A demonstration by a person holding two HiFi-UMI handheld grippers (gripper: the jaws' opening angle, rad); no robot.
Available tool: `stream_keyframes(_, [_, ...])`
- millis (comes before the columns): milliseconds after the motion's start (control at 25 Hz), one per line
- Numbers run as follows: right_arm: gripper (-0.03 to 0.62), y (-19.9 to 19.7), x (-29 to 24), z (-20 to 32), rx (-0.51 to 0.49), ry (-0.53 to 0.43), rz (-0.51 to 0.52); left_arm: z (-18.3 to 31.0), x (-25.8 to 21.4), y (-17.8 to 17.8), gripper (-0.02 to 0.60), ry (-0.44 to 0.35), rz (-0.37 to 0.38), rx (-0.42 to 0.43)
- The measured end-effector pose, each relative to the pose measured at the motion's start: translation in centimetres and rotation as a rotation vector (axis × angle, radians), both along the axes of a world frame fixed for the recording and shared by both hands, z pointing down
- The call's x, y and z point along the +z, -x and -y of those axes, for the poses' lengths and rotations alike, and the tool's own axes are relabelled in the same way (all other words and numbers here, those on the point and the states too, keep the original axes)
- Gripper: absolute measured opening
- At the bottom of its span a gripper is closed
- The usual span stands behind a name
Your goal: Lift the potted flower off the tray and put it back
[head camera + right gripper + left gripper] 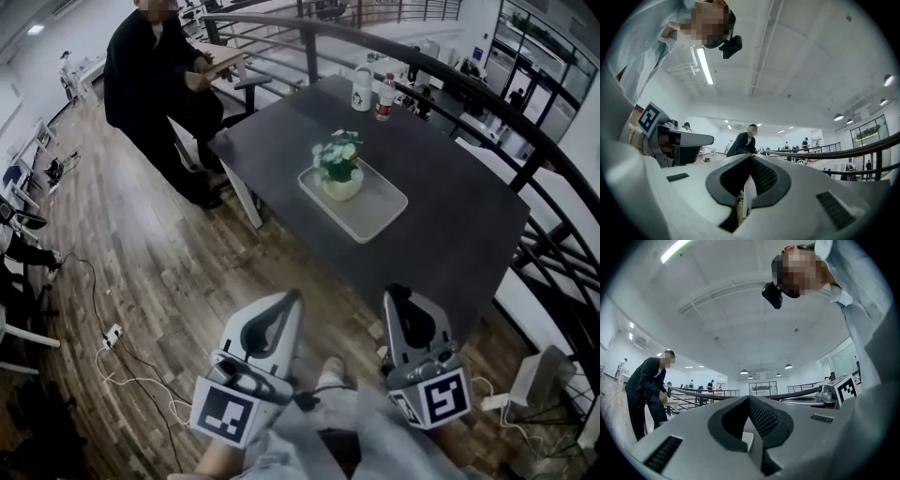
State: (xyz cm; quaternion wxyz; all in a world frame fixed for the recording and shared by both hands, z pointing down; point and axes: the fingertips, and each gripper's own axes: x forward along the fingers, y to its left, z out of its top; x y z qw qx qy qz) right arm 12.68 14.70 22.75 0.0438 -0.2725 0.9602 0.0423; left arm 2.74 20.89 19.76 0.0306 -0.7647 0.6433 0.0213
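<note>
**A:** The tongs: how do the left gripper and the right gripper stand?

**B:** Both are low in the head view. The left is over the wooden floor and the right is at the near edge of the dark table. In each gripper's own view the jaws meet tip to tip, with nothing between them, so neither holds anything.

**A:** And the potted flower?

**B:** It stands upright in the white tray, toward the tray's far end, on the table and well apart from both grippers.

**A:** What else is shown?

**B:** A white container and a red-capped bottle stand at the table's far edge. A person in dark clothes is near its far left corner. A curved railing runs along its right.
</note>
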Motion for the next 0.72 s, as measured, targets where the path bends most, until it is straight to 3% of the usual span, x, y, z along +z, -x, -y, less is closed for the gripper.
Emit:
stream_keyframes(320, [0.0, -0.6, -0.3, 4.4, -0.004, 0.004, 0.039, 4.5, -1.1, 0.1, 0.002, -0.016, 0.016, -0.028])
stream_keyframes(720, [0.0, -2.6, -0.3, 7.8, 0.077, -0.008, 0.04, 8.8, -1.5, -0.1, 0.002, -0.045, 0.01, 0.013])
